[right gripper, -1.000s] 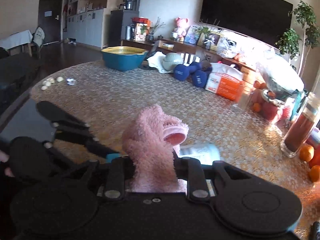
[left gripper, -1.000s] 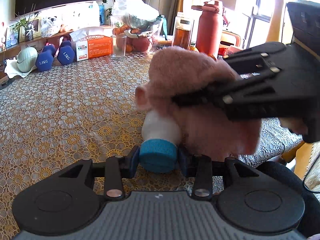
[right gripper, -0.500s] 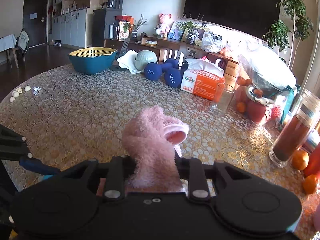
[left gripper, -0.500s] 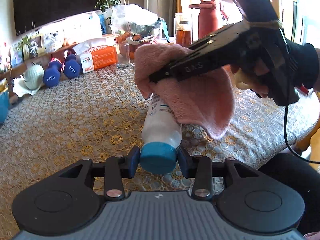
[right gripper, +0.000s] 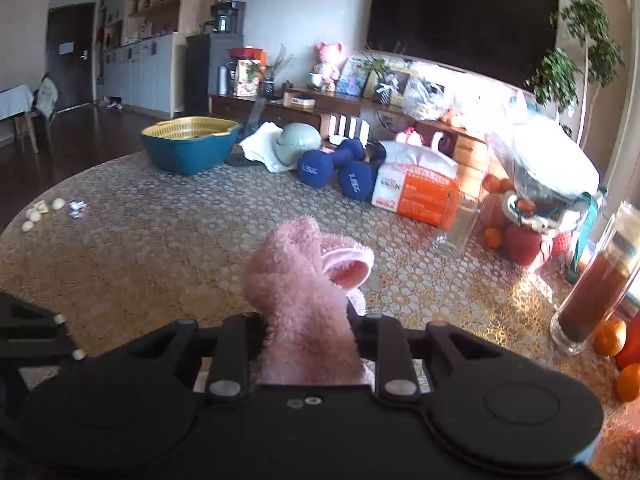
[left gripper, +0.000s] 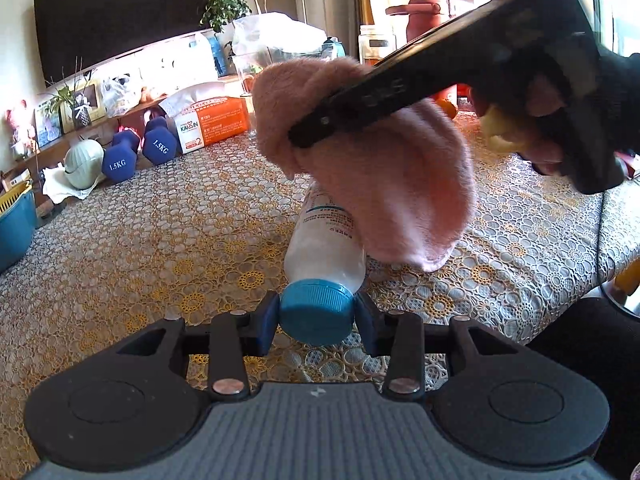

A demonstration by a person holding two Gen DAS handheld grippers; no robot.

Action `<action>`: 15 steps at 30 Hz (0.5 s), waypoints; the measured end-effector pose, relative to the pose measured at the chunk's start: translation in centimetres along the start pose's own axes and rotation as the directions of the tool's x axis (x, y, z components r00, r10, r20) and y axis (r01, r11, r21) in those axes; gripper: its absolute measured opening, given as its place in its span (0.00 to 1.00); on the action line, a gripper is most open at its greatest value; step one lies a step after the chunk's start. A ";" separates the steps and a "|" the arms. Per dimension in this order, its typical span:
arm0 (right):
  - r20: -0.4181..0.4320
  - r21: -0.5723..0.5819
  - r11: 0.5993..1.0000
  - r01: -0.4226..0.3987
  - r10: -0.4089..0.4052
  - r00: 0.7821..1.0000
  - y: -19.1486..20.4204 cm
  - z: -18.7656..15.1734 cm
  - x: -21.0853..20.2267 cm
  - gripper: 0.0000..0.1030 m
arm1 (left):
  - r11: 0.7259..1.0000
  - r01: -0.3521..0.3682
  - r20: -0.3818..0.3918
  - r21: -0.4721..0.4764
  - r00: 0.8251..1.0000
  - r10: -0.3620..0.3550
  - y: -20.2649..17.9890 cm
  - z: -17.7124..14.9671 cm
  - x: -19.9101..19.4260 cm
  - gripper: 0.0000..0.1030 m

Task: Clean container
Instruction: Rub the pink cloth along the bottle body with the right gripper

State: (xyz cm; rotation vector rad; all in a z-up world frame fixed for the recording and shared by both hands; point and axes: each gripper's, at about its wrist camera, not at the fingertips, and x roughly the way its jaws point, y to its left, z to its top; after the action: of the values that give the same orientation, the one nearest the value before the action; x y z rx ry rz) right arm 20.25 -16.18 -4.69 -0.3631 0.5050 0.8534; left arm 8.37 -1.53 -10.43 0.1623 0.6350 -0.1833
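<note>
1. Left wrist view: the left gripper (left gripper: 316, 316) holds the white bottle (left gripper: 326, 240) by its blue cap (left gripper: 316, 312), fingers tight on both sides of it. The bottle points away, above the lacy surface (left gripper: 140, 248).
2. The right gripper (left gripper: 308, 132) pinches the pink cloth (left gripper: 384, 184). A second ago the cloth covered most of the bottle. Now it sits higher and further along, so more white shows. The wiping looks well under way.
3. Right wrist view: the right gripper's fingers (right gripper: 360, 334) are shut narrow on the cloth. The bottle showed here a second ago; now the cloth hides it.
</note>
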 end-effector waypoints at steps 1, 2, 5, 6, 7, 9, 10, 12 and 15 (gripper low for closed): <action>0.002 -0.022 1.000 -0.008 0.008 1.000 0.4 0.0 -0.7 0.23 | 1.000 0.004 -0.001 -0.008 1.000 -0.004 0.1 0.0 0.0 0.39; 0.004 -0.042 0.999 -0.017 0.017 1.000 0.9 -0.1 -1.5 0.23 | 1.000 0.009 -0.002 -0.015 1.000 -0.009 0.2 0.0 0.0 0.39; 0.017 -0.078 0.996 -0.051 0.052 0.998 2.2 -0.5 -3.9 0.23 | 1.000 0.017 -0.004 -0.026 1.000 -0.017 0.4 0.1 0.0 0.39; 0.020 -0.084 0.995 -0.062 0.064 0.998 2.6 -0.6 -4.6 0.23 | 0.999 0.018 -0.005 -0.029 1.000 -0.018 0.4 0.1 0.0 0.39; 0.024 -0.093 0.993 -0.072 0.074 0.997 3.2 -0.8 -5.2 0.23 | 0.999 0.019 -0.005 -0.032 1.000 -0.019 0.5 0.1 0.0 0.39; 0.027 -0.113 0.989 -0.096 0.100 0.995 4.5 -1.1 -6.0 0.23 | 0.999 0.020 -0.005 -0.031 1.000 -0.021 0.4 0.0 0.0 0.39; 0.025 -0.114 0.987 -0.110 0.113 0.993 5.1 -1.4 -6.3 0.23 | 0.999 0.021 -0.006 -0.032 1.000 -0.021 0.4 0.0 0.0 0.39; 0.015 -0.120 0.985 -0.126 0.129 0.992 6.4 -2.0 -6.3 0.23 | 0.999 0.022 -0.006 -0.031 1.000 -0.022 0.4 0.0 0.0 0.39; -0.010 -0.116 0.984 -0.132 0.132 0.991 7.6 -3.1 -5.6 0.24 | 0.999 0.022 -0.004 -0.029 1.000 -0.022 0.4 0.0 0.0 0.39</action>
State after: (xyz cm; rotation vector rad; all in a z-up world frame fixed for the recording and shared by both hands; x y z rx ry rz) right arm 10.32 -16.49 -4.91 -0.4414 0.4860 1.0139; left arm 8.48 -1.10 -10.45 0.1280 0.6439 -0.1950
